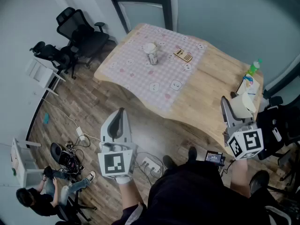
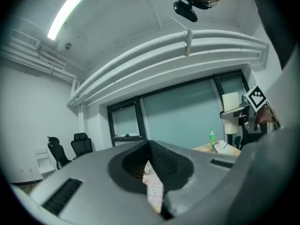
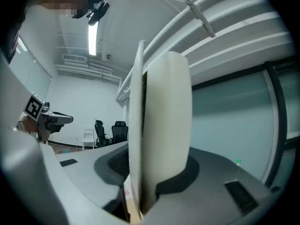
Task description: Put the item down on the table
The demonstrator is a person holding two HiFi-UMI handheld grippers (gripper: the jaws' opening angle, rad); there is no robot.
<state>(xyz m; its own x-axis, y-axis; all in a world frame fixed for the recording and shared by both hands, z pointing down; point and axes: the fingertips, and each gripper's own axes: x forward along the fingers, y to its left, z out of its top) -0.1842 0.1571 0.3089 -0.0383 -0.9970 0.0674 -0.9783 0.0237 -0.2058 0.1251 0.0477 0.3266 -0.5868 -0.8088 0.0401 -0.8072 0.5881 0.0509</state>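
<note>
My right gripper (image 1: pixel 236 106) is shut on a cream-white rounded item (image 1: pixel 244 103) and holds it in the air over the table's near right corner. In the right gripper view the item (image 3: pixel 164 125) stands upright between the jaws and fills the middle, with a thin white edge along its left side. My left gripper (image 1: pixel 121 112) hangs over the floor, short of the table's near edge. Its jaws are shut, with nothing between them (image 2: pixel 151 149). The left gripper view also shows the right gripper with the white item (image 2: pixel 230 102) at the far right.
The wooden table (image 1: pixel 220 74) carries a pink checked cloth (image 1: pixel 154 78) with a small jar (image 1: pixel 151 53) and a small wooden object (image 1: pixel 183 55). A green bottle (image 1: pixel 253 67) and a booklet (image 1: pixel 248 83) lie at its right end. Office chairs (image 1: pixel 79 32) stand at the left; a seated person (image 1: pixel 42 196) and cables are on the floor.
</note>
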